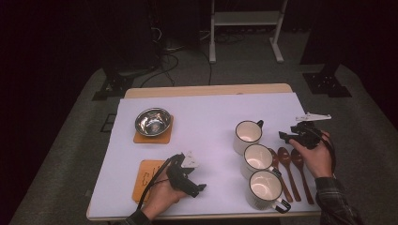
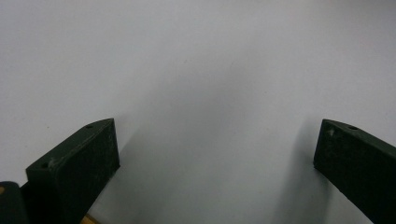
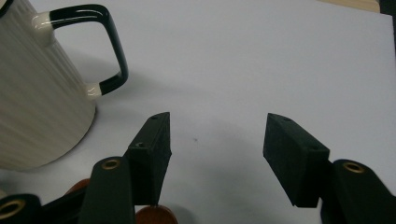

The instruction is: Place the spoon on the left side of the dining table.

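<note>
Three cream mugs with black handles stand in a row at the right: far point(image 1: 248, 135), middle point(image 1: 257, 158) and near point(image 1: 264, 187). Beside them lie three brown wooden spoons point(image 1: 285, 168). My right gripper point(image 1: 284, 136) hovers just right of the far mug, over the spoon bowls. In the right gripper view its jaws point(image 3: 217, 135) stand apart with bare white cover between them, the ribbed mug point(image 3: 37, 93) at the left and a spoon bowl point(image 3: 156, 215) under the left jaw. My left gripper point(image 1: 199, 188) rests low near the front edge, open point(image 2: 217, 154) over plain white cover.
A steel bowl point(image 1: 152, 121) sits on a wooden coaster point(image 1: 151, 137) at the back left. A second wooden coaster point(image 1: 144, 180) lies by my left hand. A white sheet point(image 1: 206, 117) covers the table. A white stand point(image 1: 244, 28) is on the floor beyond.
</note>
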The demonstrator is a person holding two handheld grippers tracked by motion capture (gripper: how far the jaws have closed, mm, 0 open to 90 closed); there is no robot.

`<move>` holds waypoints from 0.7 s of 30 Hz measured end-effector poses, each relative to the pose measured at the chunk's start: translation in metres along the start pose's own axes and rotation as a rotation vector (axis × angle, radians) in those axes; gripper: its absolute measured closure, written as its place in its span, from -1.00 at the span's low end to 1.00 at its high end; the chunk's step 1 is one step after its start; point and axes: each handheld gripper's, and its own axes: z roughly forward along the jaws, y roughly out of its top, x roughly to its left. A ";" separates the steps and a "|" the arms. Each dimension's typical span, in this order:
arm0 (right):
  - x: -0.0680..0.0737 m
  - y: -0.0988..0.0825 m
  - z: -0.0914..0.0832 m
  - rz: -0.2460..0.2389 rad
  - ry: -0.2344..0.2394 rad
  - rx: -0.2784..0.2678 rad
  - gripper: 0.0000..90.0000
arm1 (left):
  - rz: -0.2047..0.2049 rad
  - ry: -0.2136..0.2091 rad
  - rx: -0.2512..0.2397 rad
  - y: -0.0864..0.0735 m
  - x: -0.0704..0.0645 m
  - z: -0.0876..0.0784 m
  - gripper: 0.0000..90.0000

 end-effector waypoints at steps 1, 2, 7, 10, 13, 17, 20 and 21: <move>0.000 -0.001 -0.002 0.003 -0.002 -0.002 -0.10 | -0.002 0.000 -0.002 0.000 0.000 0.000 -1.00; 0.001 -0.002 -0.003 0.007 0.000 -0.002 -0.08 | -0.003 0.000 -0.002 0.000 0.000 0.000 -1.00; 0.001 -0.008 -0.010 0.009 -0.002 0.004 -0.05 | -0.004 0.000 -0.003 0.000 0.000 0.000 -1.00; 0.002 -0.011 -0.014 0.017 -0.007 0.001 -0.01 | -0.001 0.001 -0.003 0.000 0.000 0.000 -1.00; 0.003 -0.014 -0.018 0.021 -0.008 0.001 0.01 | -0.004 0.000 -0.003 0.000 0.000 0.000 -1.00; 0.002 -0.019 -0.025 0.034 -0.009 0.004 0.04 | -0.003 0.000 -0.003 0.000 0.000 0.000 -1.00; 0.001 -0.022 -0.029 0.038 -0.007 0.012 0.06 | -0.004 0.000 -0.003 0.000 0.000 0.000 -1.00; 0.000 -0.024 -0.030 0.039 -0.007 0.012 0.07 | -0.004 0.000 -0.003 0.000 0.000 0.000 -1.00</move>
